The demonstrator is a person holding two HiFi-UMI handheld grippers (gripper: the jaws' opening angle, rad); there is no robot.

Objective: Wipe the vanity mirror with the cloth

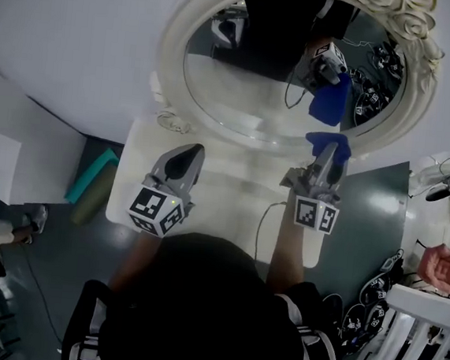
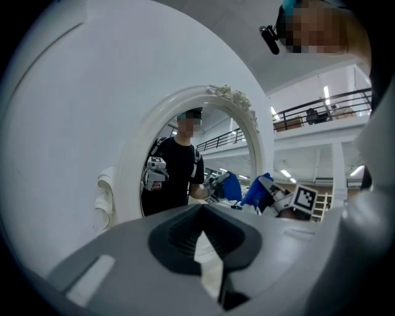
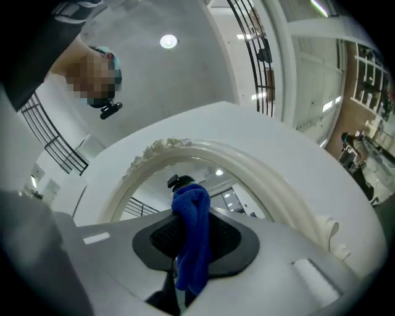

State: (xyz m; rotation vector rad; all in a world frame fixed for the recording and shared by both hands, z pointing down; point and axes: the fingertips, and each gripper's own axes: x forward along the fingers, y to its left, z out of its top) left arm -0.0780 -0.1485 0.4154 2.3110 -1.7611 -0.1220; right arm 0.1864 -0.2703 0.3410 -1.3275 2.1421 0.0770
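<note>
1. An oval, white-framed mirror (image 1: 241, 90) stands on a white bench (image 1: 232, 192).
2. The right gripper (image 1: 328, 152) points at the mirror's lower right rim, its fingers (image 3: 237, 244) clamped on a blue cloth (image 3: 191, 234).
3. The cloth bunches up past the fingertips, right by the frame; I can't tell whether it touches the glass.
4. The left gripper (image 1: 183, 157) hovers over the bench, well left of the cloth, fingers (image 2: 176, 237) together with nothing between them.

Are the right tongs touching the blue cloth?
Touching. The right gripper view shows the right tongs closed on the blue cloth, which is pinched between them and sticks out past the tips.
</note>
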